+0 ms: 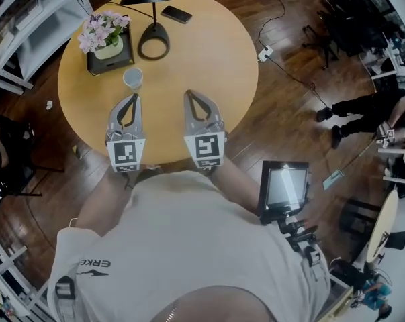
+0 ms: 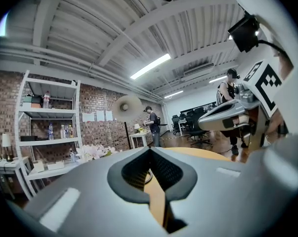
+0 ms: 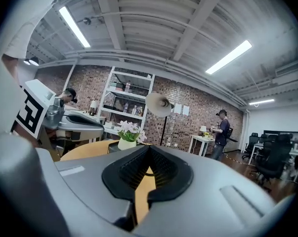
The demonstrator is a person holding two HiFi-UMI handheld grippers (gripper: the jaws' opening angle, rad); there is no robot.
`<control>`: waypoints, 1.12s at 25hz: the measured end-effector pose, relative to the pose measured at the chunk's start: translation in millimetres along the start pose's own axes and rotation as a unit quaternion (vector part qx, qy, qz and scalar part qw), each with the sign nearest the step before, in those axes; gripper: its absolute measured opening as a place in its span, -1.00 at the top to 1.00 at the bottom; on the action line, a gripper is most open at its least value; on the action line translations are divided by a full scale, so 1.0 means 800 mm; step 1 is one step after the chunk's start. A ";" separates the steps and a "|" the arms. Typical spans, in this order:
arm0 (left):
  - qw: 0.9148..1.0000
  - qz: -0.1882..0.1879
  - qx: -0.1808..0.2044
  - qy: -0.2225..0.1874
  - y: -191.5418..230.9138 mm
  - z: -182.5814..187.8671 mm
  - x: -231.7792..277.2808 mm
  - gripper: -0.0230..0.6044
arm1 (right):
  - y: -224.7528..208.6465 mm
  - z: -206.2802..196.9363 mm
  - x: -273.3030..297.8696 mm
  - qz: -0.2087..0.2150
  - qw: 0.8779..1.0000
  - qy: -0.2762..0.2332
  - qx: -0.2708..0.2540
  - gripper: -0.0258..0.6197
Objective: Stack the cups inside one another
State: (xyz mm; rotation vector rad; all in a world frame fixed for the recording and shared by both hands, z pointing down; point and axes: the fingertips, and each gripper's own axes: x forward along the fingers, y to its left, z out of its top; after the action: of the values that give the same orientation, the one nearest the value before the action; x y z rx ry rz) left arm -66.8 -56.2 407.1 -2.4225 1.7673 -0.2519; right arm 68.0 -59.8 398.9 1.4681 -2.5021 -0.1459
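A pale cup stack (image 1: 133, 78) stands on the round wooden table (image 1: 209, 52), just beyond my left gripper (image 1: 134, 97). That gripper is shut with nothing in it and sits a little short of the cups. My right gripper (image 1: 189, 94) hovers beside it over bare wood, also shut and empty. In the left gripper view my left gripper (image 2: 149, 150) has its black pads closed tip to tip, and my right gripper (image 2: 223, 116) shows at the right. In the right gripper view my right gripper (image 3: 149, 149) points level over the tabletop; the cups are hidden there.
At the table's far side stand a black lamp base (image 1: 153, 43), a box of pink flowers (image 1: 107, 37) and a dark phone (image 1: 176, 14). White shelving (image 1: 27, 25) stands left. A cable (image 1: 289, 72) trails over the wooden floor; a tablet (image 1: 285, 188) stands at the right.
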 end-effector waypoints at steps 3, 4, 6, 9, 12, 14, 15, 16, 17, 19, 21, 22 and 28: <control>1.000 0.005 -0.009 0.004 -0.028 0.005 -0.019 0.92 | -0.015 -0.015 -0.029 0.003 1.000 0.003 0.018 0.87; 1.000 0.006 -0.008 0.006 -0.039 0.006 -0.027 0.92 | -0.018 -0.020 -0.040 0.006 1.000 0.005 0.024 0.87; 1.000 0.012 -0.006 0.010 -0.057 0.007 -0.043 0.92 | -0.024 -0.029 -0.061 0.011 0.999 0.008 0.034 0.87; 0.999 0.028 -0.020 0.020 -0.073 0.003 -0.066 0.92 | -0.027 -0.039 -0.089 0.020 0.999 0.009 0.040 0.87; 0.998 0.044 -0.032 0.032 -0.088 -0.001 -0.092 0.92 | -0.027 -0.048 -0.117 0.029 0.998 0.011 0.047 0.87; 0.997 0.049 -0.035 0.037 -0.097 -0.003 -0.106 0.92 | -0.026 -0.054 -0.131 0.033 0.998 0.013 0.050 0.87; 0.997 0.051 -0.036 0.039 -0.101 -0.004 -0.111 0.92 | -0.025 -0.057 -0.137 0.034 0.998 0.014 0.051 0.87; 0.997 0.051 -0.036 0.041 -0.105 -0.006 -0.116 0.92 | -0.024 -0.060 -0.144 0.034 0.998 0.016 0.053 0.87; 0.997 0.050 -0.037 0.043 -0.109 -0.007 -0.122 0.92 | -0.024 -0.063 -0.150 0.034 0.998 0.017 0.055 0.88; 0.997 0.048 -0.038 0.045 -0.115 -0.009 -0.131 0.92 | -0.021 -0.067 -0.163 0.031 0.998 0.020 0.060 0.88; 0.997 0.046 -0.040 0.044 -0.116 -0.009 -0.137 0.92 | -0.019 -0.067 -0.172 0.027 0.997 0.021 0.062 0.87; 0.997 0.046 -0.042 0.043 -0.115 -0.009 -0.139 0.92 | -0.018 -0.066 -0.174 0.024 0.998 0.021 0.063 0.88; 0.997 0.042 -0.053 0.035 -0.100 -0.010 -0.148 0.92 | -0.004 -0.058 -0.184 0.012 0.998 0.026 0.064 0.88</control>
State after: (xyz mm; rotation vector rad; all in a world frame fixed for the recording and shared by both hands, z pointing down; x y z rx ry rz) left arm -29.5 81.2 424.8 -2.4310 1.9543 -0.2428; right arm 151.4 68.3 420.4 1.4673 -2.5285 0.0561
